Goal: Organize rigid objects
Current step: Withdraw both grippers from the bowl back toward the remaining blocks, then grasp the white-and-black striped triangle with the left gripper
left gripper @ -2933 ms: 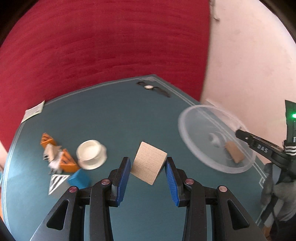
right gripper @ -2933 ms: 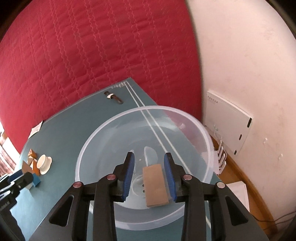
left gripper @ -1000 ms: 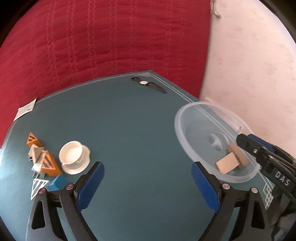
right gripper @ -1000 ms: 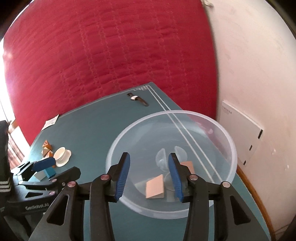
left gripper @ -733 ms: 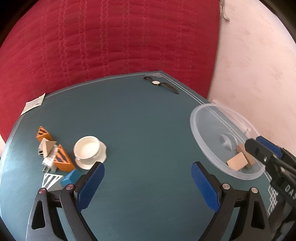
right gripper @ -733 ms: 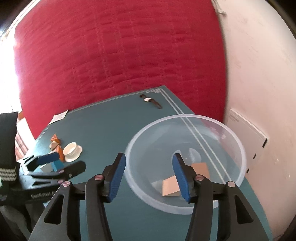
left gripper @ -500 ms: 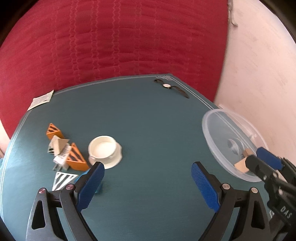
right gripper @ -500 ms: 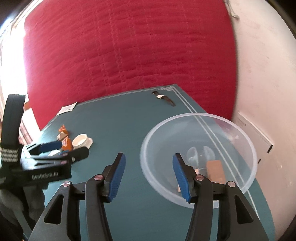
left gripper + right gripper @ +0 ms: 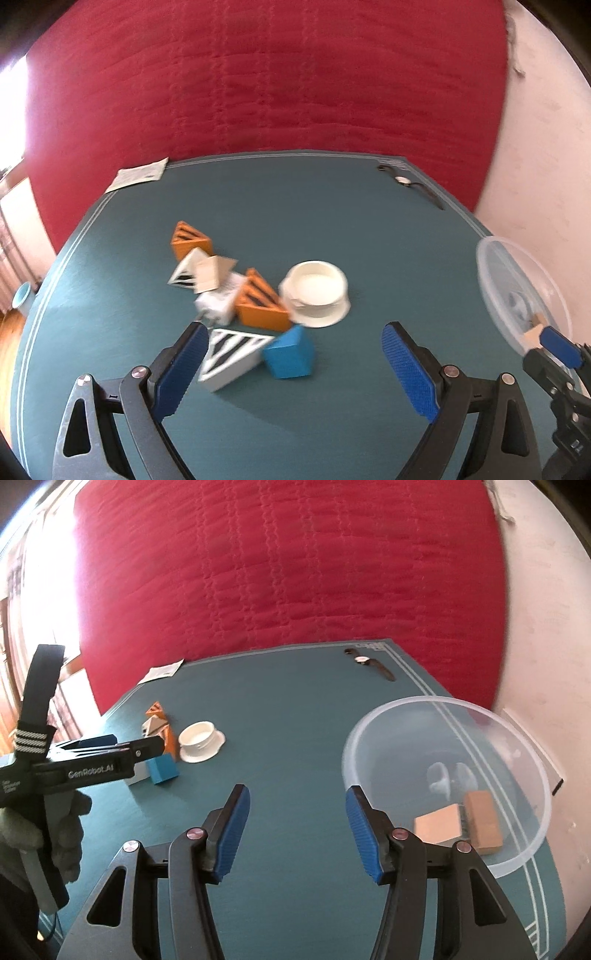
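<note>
Hovering wide open and empty over the pile, left gripper (image 9: 295, 369) frames the blue block (image 9: 290, 353) and striped white wedge (image 9: 231, 356), which touch; closing now could catch both or knock the orange wedge (image 9: 260, 306) into the white cup (image 9: 317, 293). Right gripper (image 9: 295, 825), jaws just been opening, nothing between them, sits beside the clear bowl (image 9: 517, 738) holding two wooden blocks (image 9: 437, 823)

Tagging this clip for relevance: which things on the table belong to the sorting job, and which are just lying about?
Job:
clear bowl
two wooden blocks in it
blue block
orange wedges
white striped wedges
cream dish

Lying about:
wristwatch
paper slip
</note>
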`<state>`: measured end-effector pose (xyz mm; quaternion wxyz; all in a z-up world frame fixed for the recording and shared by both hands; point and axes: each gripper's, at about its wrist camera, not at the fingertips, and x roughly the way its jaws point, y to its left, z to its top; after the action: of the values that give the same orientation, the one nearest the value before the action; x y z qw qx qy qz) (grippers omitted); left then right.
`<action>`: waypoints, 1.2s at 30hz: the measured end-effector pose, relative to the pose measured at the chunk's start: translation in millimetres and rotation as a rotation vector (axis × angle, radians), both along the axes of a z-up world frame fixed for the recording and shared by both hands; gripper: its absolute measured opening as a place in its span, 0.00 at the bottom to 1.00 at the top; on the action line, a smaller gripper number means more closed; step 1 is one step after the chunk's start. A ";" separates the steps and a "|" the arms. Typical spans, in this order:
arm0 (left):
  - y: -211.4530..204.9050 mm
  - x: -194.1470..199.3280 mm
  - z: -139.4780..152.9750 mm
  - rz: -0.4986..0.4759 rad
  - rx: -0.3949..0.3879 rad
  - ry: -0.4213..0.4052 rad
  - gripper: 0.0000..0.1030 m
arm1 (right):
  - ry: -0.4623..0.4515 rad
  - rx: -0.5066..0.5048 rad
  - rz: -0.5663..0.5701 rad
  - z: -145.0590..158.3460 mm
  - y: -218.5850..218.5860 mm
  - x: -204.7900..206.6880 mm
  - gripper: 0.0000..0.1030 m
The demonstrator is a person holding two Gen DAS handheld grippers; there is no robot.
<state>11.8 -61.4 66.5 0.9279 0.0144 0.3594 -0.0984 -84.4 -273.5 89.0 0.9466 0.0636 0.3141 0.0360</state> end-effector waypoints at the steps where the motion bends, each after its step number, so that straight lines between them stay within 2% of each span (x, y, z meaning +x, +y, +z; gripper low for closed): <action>1: 4.9 1.4 -1.3 0.012 0.001 0.003 0.94 | 0.002 0.000 0.006 -0.3 2.3 0.3 0.54; 14: 45.4 15.5 -27.7 0.107 0.016 0.062 0.94 | 0.067 0.009 0.081 -13.1 35.1 8.8 0.54; 25: 49.1 29.1 -42.7 0.132 0.024 0.113 0.91 | 0.104 0.016 0.111 -20.6 50.5 15.9 0.54; 31: 46.2 35.3 -43.4 0.120 0.013 0.127 0.77 | 0.121 0.020 0.125 -22.6 58.5 18.9 0.54; 36: 39.0 36.9 -42.4 0.082 0.004 0.122 0.56 | 0.135 0.024 0.134 -23.7 62.4 21.4 0.54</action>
<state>48.6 -22.4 24.1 0.9074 -0.0045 0.4158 -0.0602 -63.0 -211.1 65.2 0.9178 0.0560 0.3805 0.0986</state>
